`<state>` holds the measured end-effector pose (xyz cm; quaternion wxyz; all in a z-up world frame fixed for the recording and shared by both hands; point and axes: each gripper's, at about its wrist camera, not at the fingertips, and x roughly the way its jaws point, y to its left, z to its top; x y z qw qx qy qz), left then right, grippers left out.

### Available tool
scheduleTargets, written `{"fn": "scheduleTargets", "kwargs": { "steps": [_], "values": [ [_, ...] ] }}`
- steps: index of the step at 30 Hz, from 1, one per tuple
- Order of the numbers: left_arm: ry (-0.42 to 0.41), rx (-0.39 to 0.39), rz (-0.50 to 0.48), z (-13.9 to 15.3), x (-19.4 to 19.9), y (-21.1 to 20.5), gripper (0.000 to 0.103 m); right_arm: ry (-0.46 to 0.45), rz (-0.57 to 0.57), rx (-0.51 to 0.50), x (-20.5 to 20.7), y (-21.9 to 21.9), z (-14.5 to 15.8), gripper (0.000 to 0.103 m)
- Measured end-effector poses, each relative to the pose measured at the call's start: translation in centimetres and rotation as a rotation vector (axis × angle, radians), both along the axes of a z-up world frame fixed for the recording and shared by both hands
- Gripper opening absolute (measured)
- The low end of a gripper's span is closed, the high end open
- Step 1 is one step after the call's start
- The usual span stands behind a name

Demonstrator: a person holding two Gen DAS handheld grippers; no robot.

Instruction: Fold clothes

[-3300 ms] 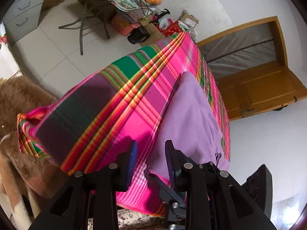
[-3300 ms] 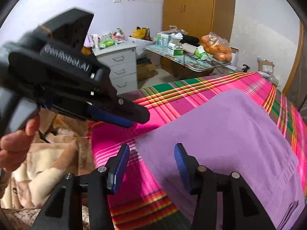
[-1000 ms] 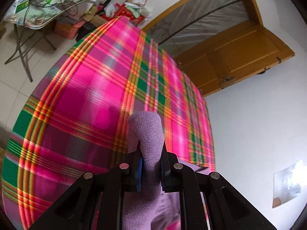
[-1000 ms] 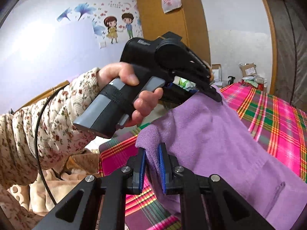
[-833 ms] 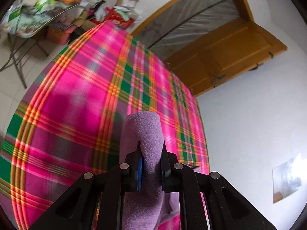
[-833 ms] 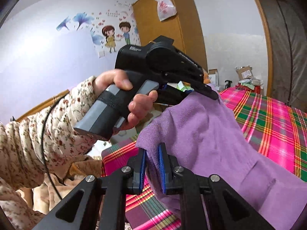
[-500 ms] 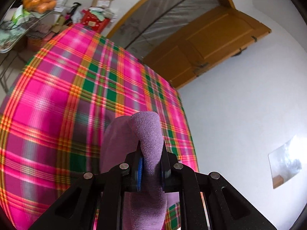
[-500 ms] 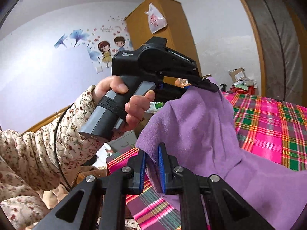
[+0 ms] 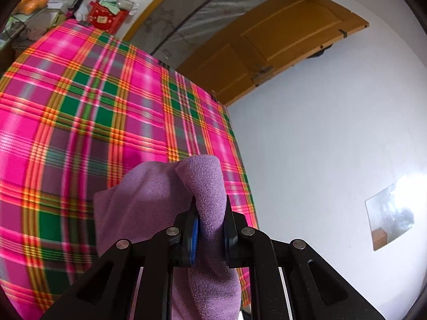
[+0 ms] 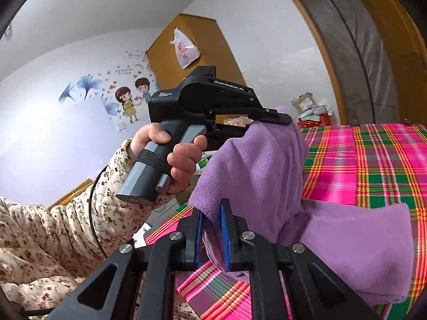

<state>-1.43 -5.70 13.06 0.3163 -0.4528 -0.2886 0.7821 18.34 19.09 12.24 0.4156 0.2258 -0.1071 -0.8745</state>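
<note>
A purple fleece garment [image 10: 256, 165] hangs lifted between both grippers above the pink and green plaid bed cover [image 10: 373, 165]. In the right wrist view my right gripper [image 10: 210, 229] is shut on one bunched edge of it. The left gripper [image 10: 269, 118], held by a hand in a floral sleeve, pinches another edge higher up. In the left wrist view my left gripper [image 9: 209, 221] is shut on a fold of the purple garment [image 9: 205, 186], which drapes down to the left over the plaid cover [image 9: 80, 106]. Part of the garment rests on the bed at the right.
An open wooden door [image 9: 280, 42] and a screened doorway [image 9: 208, 8] stand beyond the bed's far end. Boxes and a red bag [image 9: 106, 17] sit on the floor there. A wooden wardrobe [image 10: 192, 53] stands at the back by the sticker wall. A white wall [image 9: 333, 146] borders the bed's right side.
Both grippers have carried the purple garment up and across the bed toward the far side, rolling as they went. More of the cloth now hangs off the bed. Both grips are unchanged.
</note>
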Motion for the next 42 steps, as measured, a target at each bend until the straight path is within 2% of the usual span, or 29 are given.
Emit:
{"fn": "scheduleTargets", "kwargs": {
  "steps": [12, 21, 32, 42],
  "values": [
    [-0.039, -0.040, -0.069, -1.4, -1.3, 5.9, 0.014, -0.074, -0.155, -0.041, -0.5, 5.9, -1.4, 0.013],
    [-0.070, -0.062, -0.114, -2.6, -2.5, 9.2, 0.014, -0.107, -0.237, -0.039, -0.9, 8.6, -2.3, 0.012],
    [-0.109, -0.095, -0.168, -4.0, -3.9, 13.2, 0.014, -0.192, -0.369, -0.037, -1.5, 12.6, -4.9, 0.012],
    [-0.189, -0.126, -0.214, -7.3, -5.1, 16.4, 0.014, -0.263, -0.444, -0.015, -2.0, 15.0, -7.4, 0.012]
  ]
}}
